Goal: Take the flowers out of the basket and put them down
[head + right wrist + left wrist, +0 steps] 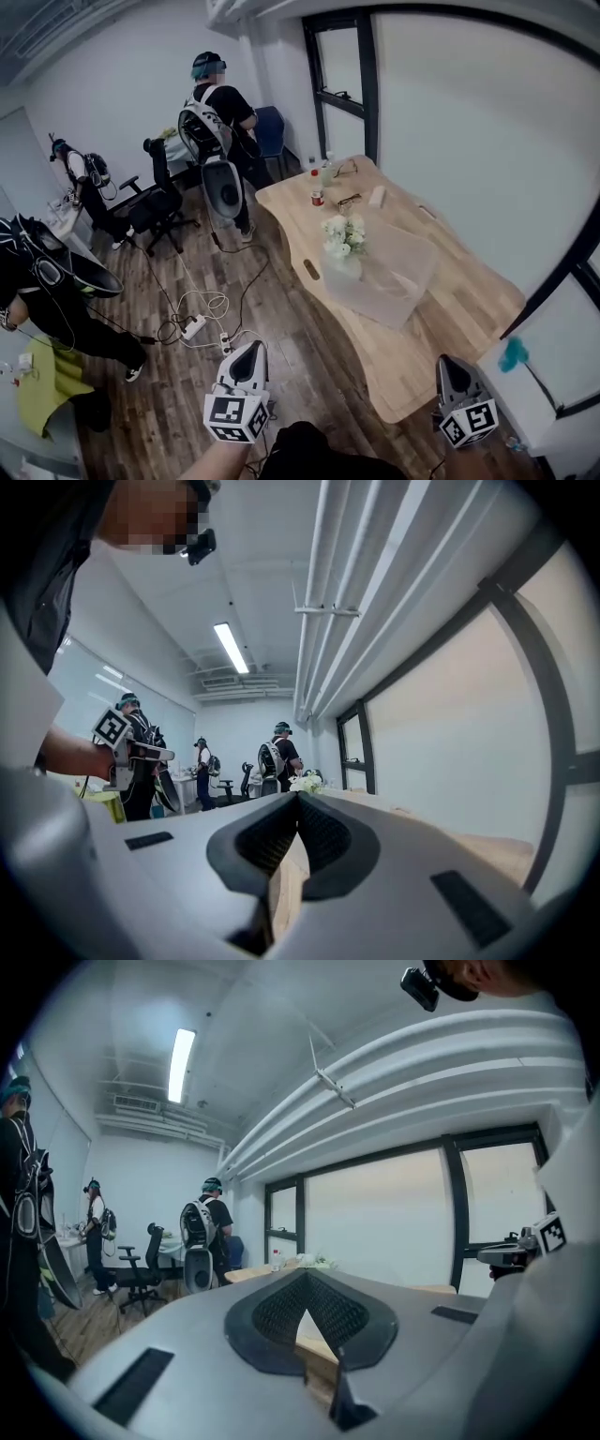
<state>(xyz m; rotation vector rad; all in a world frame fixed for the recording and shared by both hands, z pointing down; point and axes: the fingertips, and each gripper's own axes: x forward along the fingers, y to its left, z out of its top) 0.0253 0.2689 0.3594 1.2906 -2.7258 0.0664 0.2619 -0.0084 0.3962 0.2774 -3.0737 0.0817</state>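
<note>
Both jaws are sitting closed on nothing, the left gripper (pixel 249 352) and the right gripper (pixel 450 366) alike. The white flowers (pixel 342 236) are standing in what looks like a pale, see-through basket (pixel 398 281) at the middle of the table (pixel 422 356), well apart from both grippers at its near end. Nothing is being lifted yet, so the whole task is waiting.

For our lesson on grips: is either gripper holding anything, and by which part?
Nothing is held: left gripper and right gripper are shut and empty, away from the flowers.
</note>
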